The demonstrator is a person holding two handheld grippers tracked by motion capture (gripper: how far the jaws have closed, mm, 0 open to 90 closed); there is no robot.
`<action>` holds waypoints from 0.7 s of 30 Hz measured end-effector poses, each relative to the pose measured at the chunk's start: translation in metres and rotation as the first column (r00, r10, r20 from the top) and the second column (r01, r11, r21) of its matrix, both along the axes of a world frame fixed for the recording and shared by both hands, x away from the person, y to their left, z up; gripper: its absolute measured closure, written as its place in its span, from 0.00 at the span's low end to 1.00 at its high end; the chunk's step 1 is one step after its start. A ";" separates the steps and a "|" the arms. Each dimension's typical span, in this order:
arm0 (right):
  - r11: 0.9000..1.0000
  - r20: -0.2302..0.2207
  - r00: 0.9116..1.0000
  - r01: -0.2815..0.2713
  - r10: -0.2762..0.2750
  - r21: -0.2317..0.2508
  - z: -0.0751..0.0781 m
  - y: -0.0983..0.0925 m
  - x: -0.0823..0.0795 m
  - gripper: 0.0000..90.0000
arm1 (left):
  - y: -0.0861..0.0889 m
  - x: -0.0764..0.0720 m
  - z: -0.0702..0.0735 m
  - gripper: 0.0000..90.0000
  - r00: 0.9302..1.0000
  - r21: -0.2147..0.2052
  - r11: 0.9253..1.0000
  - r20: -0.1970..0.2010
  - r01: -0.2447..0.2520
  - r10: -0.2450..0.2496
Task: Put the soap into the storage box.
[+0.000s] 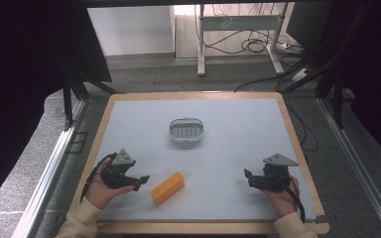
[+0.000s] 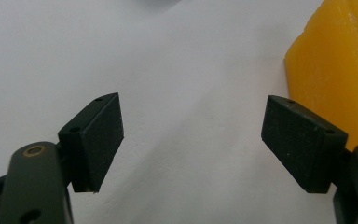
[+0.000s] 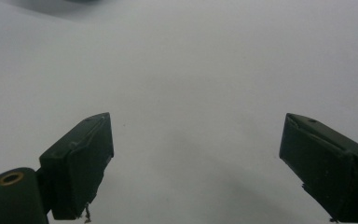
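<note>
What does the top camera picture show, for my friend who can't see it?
A person holds the left gripper and right gripper, both open, over a grey table. A yellow block lies beside the left one; a small grey dish sits mid-table.

Matt grey table (image 1: pixel 238 144), wood rim; waxy yellow block (image 1: pixel 167 188).
</note>
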State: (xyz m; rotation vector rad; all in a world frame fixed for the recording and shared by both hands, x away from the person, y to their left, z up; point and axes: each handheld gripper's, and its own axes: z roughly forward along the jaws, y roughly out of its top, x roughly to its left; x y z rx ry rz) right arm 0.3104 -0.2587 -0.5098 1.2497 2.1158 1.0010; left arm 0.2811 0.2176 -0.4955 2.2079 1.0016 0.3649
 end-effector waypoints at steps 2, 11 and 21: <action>1.000 0.003 1.000 0.012 -0.012 0.005 0.000 0.000 0.003 0.12 | 0.004 0.001 0.002 0.23 1.000 0.002 1.000 0.001 -0.006 0.006; 1.000 0.007 1.000 0.010 -0.010 0.008 0.000 0.000 0.003 0.13 | 0.007 -0.002 0.015 0.25 1.000 -0.021 1.000 0.008 -0.018 0.018; 1.000 0.006 1.000 -0.006 0.006 0.005 0.000 0.003 0.001 0.13 | -0.004 -0.007 0.034 0.26 1.000 -0.041 0.999 -0.005 0.012 -0.012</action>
